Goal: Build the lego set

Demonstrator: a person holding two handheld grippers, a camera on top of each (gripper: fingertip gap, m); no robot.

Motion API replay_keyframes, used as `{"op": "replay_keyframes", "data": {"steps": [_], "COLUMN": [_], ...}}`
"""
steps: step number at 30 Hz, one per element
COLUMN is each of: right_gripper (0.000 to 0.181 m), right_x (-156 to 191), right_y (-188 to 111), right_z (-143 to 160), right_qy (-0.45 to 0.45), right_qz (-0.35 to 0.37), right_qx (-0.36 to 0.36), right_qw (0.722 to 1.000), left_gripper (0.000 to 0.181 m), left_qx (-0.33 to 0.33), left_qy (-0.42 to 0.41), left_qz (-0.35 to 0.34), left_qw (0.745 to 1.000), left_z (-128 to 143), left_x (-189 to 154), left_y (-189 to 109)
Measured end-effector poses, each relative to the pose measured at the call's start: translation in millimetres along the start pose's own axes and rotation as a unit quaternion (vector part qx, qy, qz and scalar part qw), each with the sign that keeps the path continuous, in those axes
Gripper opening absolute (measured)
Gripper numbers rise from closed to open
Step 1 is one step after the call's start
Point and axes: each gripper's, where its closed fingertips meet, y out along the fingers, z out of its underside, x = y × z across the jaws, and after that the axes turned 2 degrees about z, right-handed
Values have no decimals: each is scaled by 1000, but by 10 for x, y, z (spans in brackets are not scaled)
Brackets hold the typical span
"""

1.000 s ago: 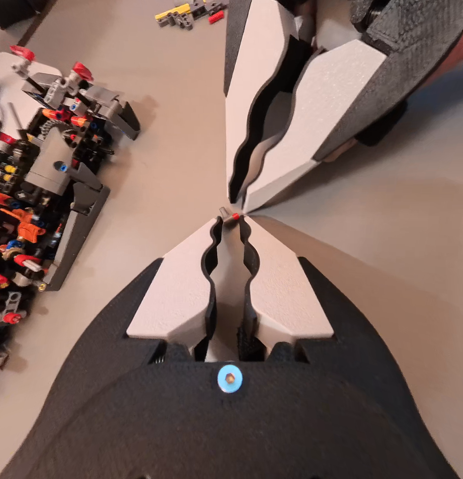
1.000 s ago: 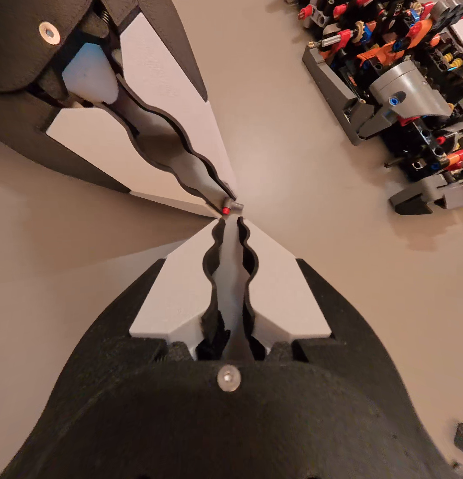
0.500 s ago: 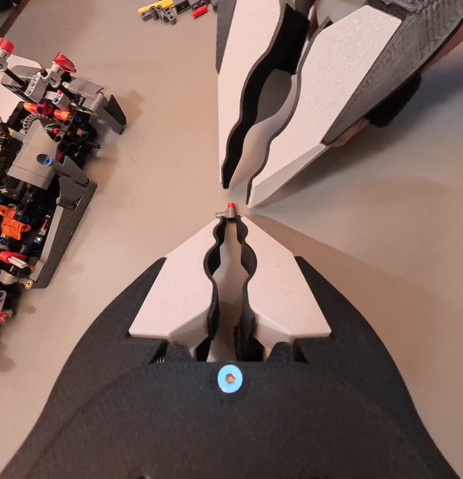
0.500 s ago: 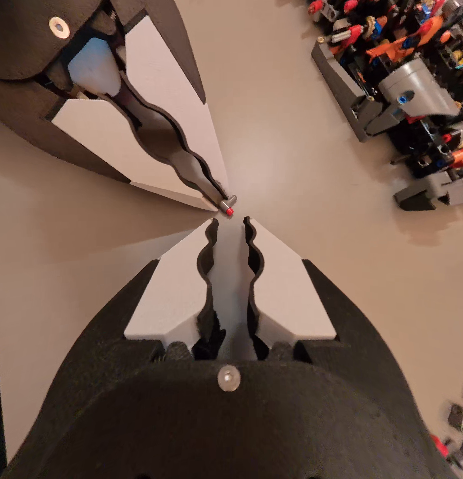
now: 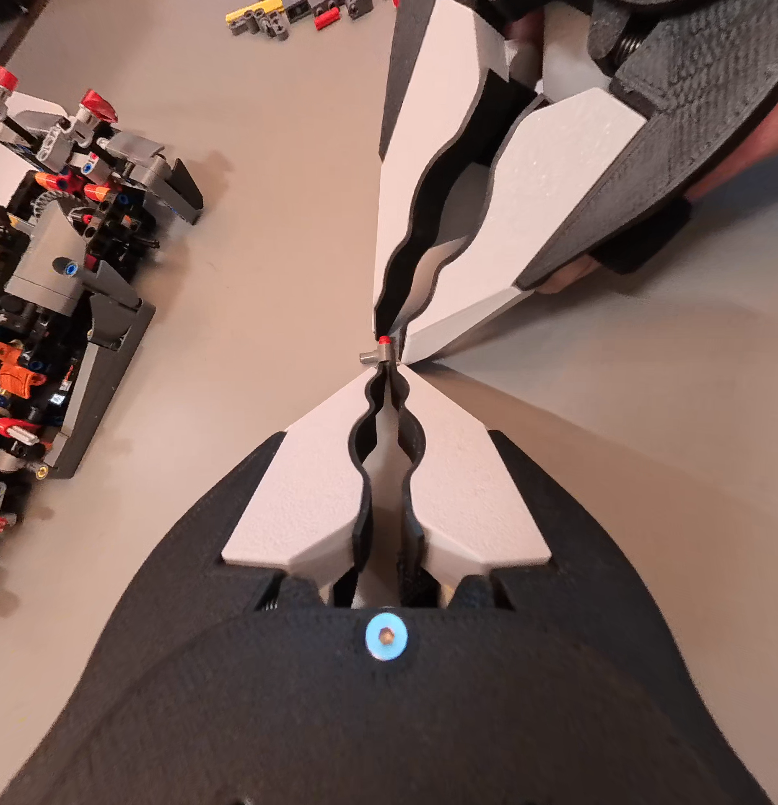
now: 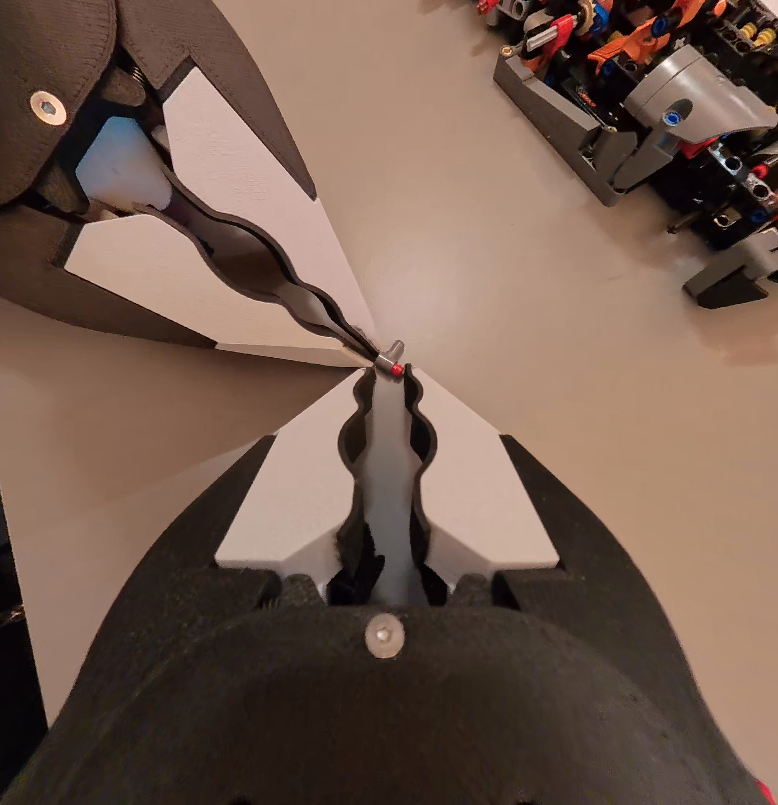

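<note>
My left gripper (image 5: 385,368) is shut on a small grey connector (image 5: 375,356) with a red pin (image 5: 383,340) sticking out of it, held just above the beige table. My right gripper (image 5: 389,337) comes in from the upper right, and its tips sit on either side of the red pin. In the right wrist view my right gripper (image 6: 388,370) is narrowly open. There the red pin (image 6: 395,370) lies by its right fingertip, and the connector (image 6: 388,356) sits in the shut left gripper (image 6: 372,352).
The partly built lego vehicle (image 5: 52,283) stands on the table to the left, and it shows at the upper right in the right wrist view (image 6: 683,109). Several loose pieces (image 5: 291,17) lie at the far edge. A person's hand (image 5: 566,279) holds the right gripper. Less than 4 cm separates the two grippers' tips.
The right gripper let go of the red pin, opened and drew back. It has since come back in, so its tips flank the pin. The left gripper kept hold of the connector.
</note>
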Motion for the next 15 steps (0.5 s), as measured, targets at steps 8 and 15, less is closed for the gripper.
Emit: {"op": "replay_keyframes", "data": {"steps": [8, 15], "right_gripper": [4, 3], "right_x": [1, 15], "right_y": [-3, 0], "right_z": [3, 0], "right_qy": [-13, -25], "right_qz": [-13, -33], "right_qx": [-5, -4], "right_qw": [1000, 999], "left_gripper": [8, 12], "left_qx": [-25, -22], "left_qy": [27, 79], "left_qz": [11, 54], "left_qw": [999, 995], "left_z": [-38, -52], "left_x": [1, 91], "left_y": [-97, -150]}}
